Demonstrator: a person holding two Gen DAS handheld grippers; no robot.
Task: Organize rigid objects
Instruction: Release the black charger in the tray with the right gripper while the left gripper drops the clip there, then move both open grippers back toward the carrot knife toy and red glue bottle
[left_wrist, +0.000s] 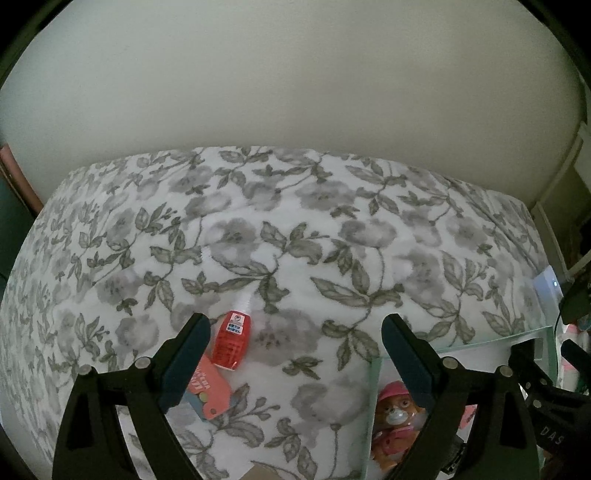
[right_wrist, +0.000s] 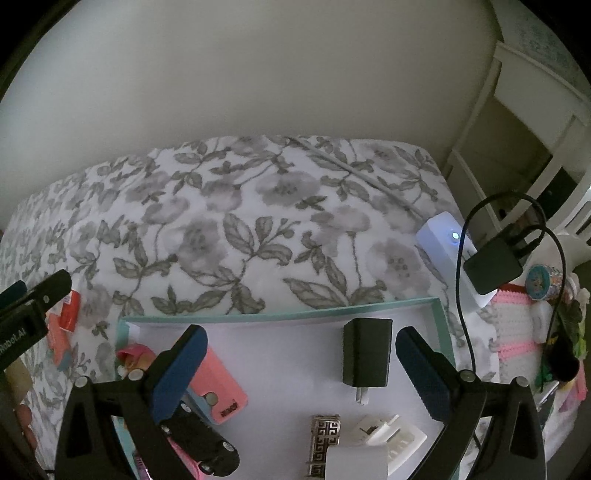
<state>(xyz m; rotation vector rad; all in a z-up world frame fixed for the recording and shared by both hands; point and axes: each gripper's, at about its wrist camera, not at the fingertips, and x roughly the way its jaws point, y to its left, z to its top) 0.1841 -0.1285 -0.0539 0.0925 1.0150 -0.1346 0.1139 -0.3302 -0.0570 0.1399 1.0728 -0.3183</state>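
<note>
My left gripper (left_wrist: 297, 334) hangs open over the floral bedspread (left_wrist: 295, 229). A small red bottle (left_wrist: 231, 341) with a white nozzle lies by its left finger, and a pink card (left_wrist: 207, 393) lies partly under that finger. My right gripper (right_wrist: 301, 334) stands open above a teal-rimmed box (right_wrist: 280, 316). A black charger plug (right_wrist: 367, 352) lies on the box floor below the gap, near the right finger, and neither pad touches it. The box also holds a pink case (right_wrist: 221, 389), a patterned metal piece (right_wrist: 324, 441), a white clip (right_wrist: 389, 432) and a pink-hatted toy figure (left_wrist: 393, 410).
A white device with a blue light (right_wrist: 448, 242) and a black adapter with a cable (right_wrist: 493, 264) lie at the bed's right edge. Pink-and-white knitted cloth (right_wrist: 517, 328) and small trinkets sit beside them. White shelving (right_wrist: 517, 129) stands at the right, with a plain wall behind the bed.
</note>
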